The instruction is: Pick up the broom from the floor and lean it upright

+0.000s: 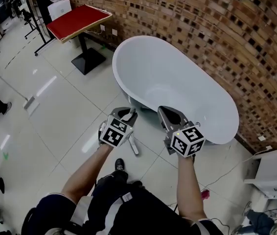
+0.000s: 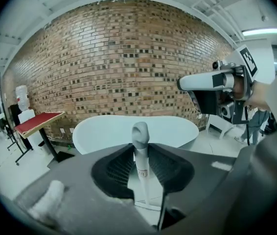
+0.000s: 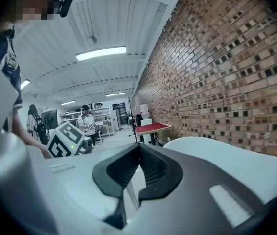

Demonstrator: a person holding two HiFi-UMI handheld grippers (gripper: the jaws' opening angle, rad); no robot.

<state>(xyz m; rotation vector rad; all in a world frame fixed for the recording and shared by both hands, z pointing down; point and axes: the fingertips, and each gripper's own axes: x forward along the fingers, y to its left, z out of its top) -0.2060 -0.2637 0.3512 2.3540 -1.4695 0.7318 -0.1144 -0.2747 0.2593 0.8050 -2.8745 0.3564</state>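
The broom's pale grey handle [image 2: 140, 133] stands upright between the jaws of my left gripper [image 2: 140, 153], its rounded top poking above them. Seen from the head view, the left gripper [image 1: 128, 113] is shut on the handle [image 1: 134, 146], which runs down to the floor in front of the person's shoe. The broom's head is hidden. My right gripper [image 1: 168, 112] hovers beside it to the right, apart from the handle, fingertips together and nothing seen between them. From its own view the right gripper [image 3: 137, 153] points along the tub.
A white bathtub [image 1: 177, 82] stands just ahead against a brick wall [image 1: 236, 38]. A red-topped table [image 1: 77, 19] is at the back left, a white cabinet [image 1: 275, 173] at the right. A cable [image 1: 226, 173] lies on the tiled floor.
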